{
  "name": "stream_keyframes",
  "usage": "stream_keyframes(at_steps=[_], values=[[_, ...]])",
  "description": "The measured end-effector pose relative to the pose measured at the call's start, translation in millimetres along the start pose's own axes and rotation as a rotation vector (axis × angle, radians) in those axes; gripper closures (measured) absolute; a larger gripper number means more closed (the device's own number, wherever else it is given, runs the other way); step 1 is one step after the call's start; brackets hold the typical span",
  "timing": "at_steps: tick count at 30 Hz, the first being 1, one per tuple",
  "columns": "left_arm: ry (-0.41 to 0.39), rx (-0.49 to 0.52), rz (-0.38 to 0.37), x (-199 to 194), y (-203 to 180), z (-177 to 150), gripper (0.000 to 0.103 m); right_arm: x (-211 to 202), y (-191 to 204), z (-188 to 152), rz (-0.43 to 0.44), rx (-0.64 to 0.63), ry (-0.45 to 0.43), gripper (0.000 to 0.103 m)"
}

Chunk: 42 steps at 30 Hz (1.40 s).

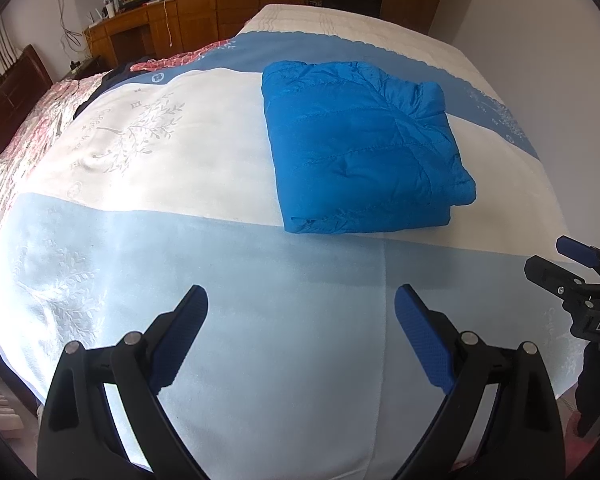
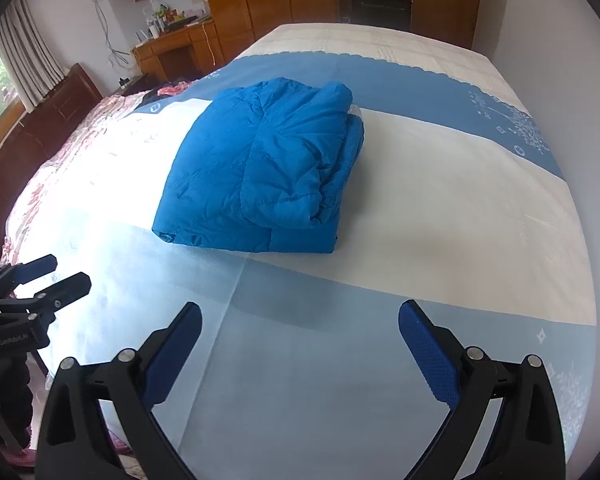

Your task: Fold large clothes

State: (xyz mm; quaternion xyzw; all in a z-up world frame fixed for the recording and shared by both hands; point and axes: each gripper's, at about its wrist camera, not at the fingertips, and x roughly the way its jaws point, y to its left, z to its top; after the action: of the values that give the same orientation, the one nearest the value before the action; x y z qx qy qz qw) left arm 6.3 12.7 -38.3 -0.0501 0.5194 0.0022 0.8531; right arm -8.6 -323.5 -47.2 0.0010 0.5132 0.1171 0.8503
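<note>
A blue quilted jacket (image 1: 360,148) lies folded into a compact rectangle on the bed; it also shows in the right wrist view (image 2: 260,168). My left gripper (image 1: 302,300) is open and empty, hovering above the pale blue band of the bedspread, well short of the jacket. My right gripper (image 2: 300,316) is open and empty too, also short of the jacket. The right gripper shows at the right edge of the left wrist view (image 1: 556,258), and the left gripper at the left edge of the right wrist view (image 2: 66,272).
The bed (image 1: 180,248) has a blue and white spread with a leaf pattern. A pink floral quilt (image 1: 24,128) lies at the left by a dark headboard (image 2: 56,104). A wooden desk (image 2: 180,48) and wardrobes stand behind.
</note>
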Motion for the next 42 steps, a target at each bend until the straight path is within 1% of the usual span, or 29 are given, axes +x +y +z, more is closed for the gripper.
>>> stream_keyframes(at_steps=[22, 42], values=[[0.007, -0.003, 0.020, 4.8, -1.0, 0.7, 0.009, 4.0, 2.3, 3.3, 0.012, -0.004, 0.008, 0.004], [0.014, -0.004, 0.012, 5.6, -3.1, 0.0, 0.009, 9.1, 2.4, 4.8, 0.011, -0.010, 0.021, 0.004]])
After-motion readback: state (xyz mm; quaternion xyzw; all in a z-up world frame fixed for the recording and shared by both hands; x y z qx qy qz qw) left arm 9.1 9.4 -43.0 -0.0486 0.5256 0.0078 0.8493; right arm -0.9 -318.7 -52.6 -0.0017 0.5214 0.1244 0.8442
